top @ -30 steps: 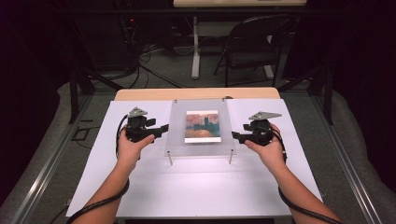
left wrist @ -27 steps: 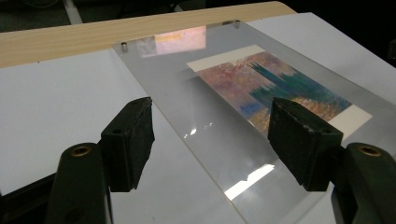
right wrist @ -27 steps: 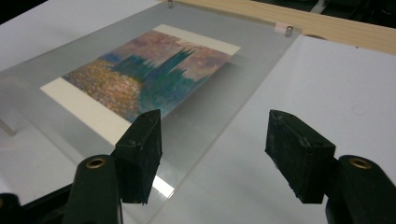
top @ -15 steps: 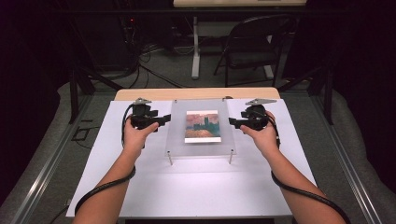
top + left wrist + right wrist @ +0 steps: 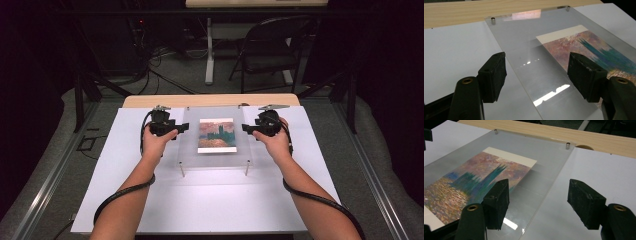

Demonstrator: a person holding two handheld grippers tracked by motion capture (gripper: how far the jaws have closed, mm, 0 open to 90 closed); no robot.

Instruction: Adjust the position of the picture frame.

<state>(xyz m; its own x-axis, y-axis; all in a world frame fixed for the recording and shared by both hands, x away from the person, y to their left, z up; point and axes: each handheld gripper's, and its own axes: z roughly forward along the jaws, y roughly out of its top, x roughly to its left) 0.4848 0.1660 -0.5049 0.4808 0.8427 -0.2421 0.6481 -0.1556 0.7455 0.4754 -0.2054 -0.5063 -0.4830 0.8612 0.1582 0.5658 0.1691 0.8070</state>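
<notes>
High view: a clear acrylic panel (image 5: 216, 137) on short metal standoffs sits mid-counter on a white sheet (image 5: 210, 200), with a painted print (image 5: 216, 135) beneath it. The left tool (image 5: 183, 128) and right tool (image 5: 247, 128) flank its far side edges, jaws spread, each straddling an edge, pinching nothing.

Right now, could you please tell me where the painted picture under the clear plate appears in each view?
High view: picture at table centre, between both tools.
Left gripper view: picture at right, under the clear plate.
Right gripper view: picture at left.
Shared landmark: the plate's far corner posts.
</notes>
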